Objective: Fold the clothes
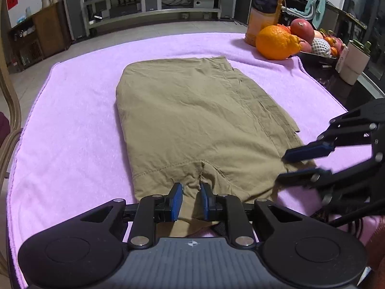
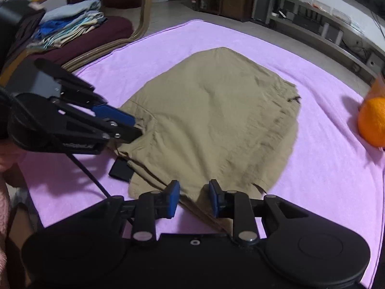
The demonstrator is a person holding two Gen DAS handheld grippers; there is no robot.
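From the left wrist view, the khaki garment [image 1: 192,125] lies folded and mostly flat in the middle of the pink towel [image 1: 72,125] that covers the bench. The left gripper [image 1: 191,196] sits low at the near hem, its jaws set a little apart with a ridge of khaki cloth standing between the 2 blue pads [image 1: 177,197]; the cloth fills the gap, but the pads do not look pressed tight on it. At the right edge of this view the right gripper [image 1: 280,168] reaches in to the garment's near right corner, its jaws spread, the upper finger above the cloth edge and the lower one at towel level. Beyond the garment, at the far right corner of the bench, stands a large orange [image 1: 276,43] in front of other fruit and a tall yellow bottle [image 1: 264,7].

From the right wrist view, the same garment [image 2: 216,120] spreads ahead on the towel [image 2: 324,168]. The right gripper [image 2: 194,198] has its jaws spread wide, with a bunched corner of khaki lying between them and running under the tool body; neither pad touches it clearly. The left gripper [image 2: 134,127] enters from the left with its tips at the garment's left edge; from this side I cannot tell its jaw gap. A small dark flat object [image 2: 121,169] lies on the towel, partly under the cloth edge. A stack of folded clothes [image 2: 69,24] rests on a dark red seat beyond the bench, and the orange [image 2: 373,122] shows at the right.
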